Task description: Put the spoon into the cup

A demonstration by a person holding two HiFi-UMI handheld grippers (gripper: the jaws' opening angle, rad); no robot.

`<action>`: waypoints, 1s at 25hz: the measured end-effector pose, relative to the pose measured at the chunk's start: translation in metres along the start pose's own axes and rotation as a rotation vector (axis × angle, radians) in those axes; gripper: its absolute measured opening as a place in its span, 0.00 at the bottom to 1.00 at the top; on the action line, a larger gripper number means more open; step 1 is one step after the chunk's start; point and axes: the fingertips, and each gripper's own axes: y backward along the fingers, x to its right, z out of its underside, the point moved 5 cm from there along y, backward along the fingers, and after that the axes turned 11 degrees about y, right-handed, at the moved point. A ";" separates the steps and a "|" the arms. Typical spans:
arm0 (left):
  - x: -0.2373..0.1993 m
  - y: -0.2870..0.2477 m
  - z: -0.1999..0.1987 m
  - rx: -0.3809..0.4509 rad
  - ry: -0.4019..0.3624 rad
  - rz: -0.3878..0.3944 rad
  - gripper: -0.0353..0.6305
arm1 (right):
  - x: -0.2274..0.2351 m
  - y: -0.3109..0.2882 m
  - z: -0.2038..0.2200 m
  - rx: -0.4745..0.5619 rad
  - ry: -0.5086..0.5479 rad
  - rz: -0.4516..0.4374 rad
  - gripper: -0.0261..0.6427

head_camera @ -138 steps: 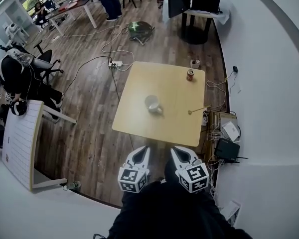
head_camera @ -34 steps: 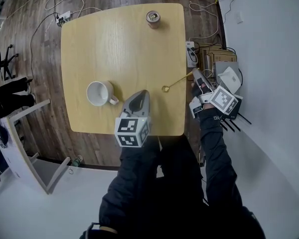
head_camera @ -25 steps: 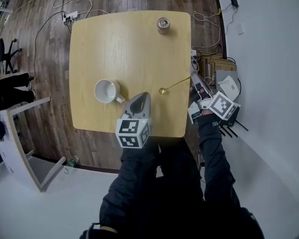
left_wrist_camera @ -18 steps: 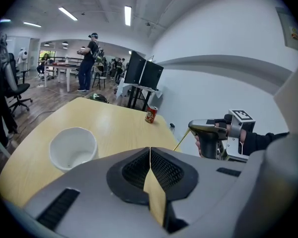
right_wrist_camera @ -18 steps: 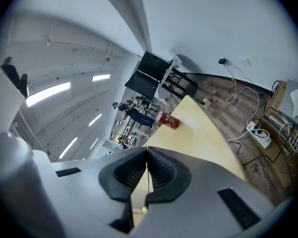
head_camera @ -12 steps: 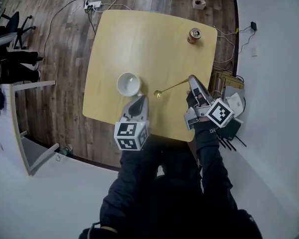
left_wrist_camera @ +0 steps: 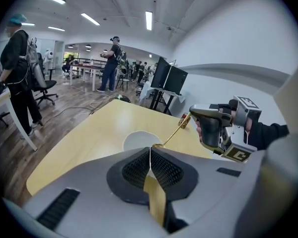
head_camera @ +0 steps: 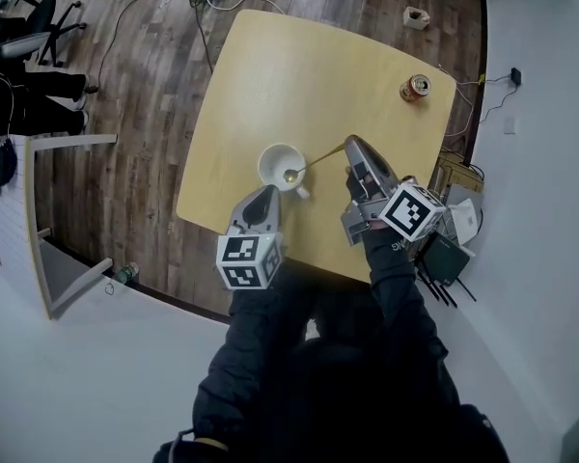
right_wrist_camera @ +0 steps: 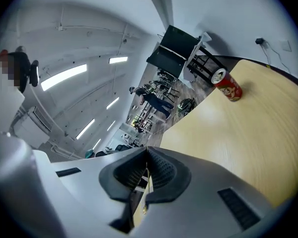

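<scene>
A white cup stands on the yellow table, near its front edge. My right gripper is shut on the handle end of a thin gold spoon, which slants left and down with its bowl over the cup's mouth. In the right gripper view the pads pinch the handle and the spoon shows below them. My left gripper hovers just in front of the cup, its jaws shut and holding nothing. In the left gripper view the cup lies behind the jaws, with the spoon and right gripper beyond.
A red drink can stands near the table's far right corner, also in the right gripper view as the can. Boxes and cables crowd the floor right of the table. A white desk stands at left. People stand far behind.
My right gripper has carried the spoon leftwards and up from the table's right edge, bringing the bowl over the cup. The left gripper has closed in beside the cup.
</scene>
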 end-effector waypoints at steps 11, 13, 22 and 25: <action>-0.047 -0.006 0.002 -0.032 0.061 -0.058 0.11 | 0.001 -0.049 0.042 -0.120 0.178 0.074 0.08; -0.053 -0.008 -0.002 -0.035 0.064 -0.061 0.11 | -0.004 -0.057 0.046 -0.132 0.226 0.082 0.08; -0.068 -0.017 -0.009 -0.048 0.067 -0.058 0.11 | -0.020 -0.082 0.059 -0.163 0.368 0.079 0.08; -0.069 -0.018 -0.008 -0.050 0.066 -0.054 0.11 | -0.020 -0.081 0.064 -0.166 0.386 0.087 0.08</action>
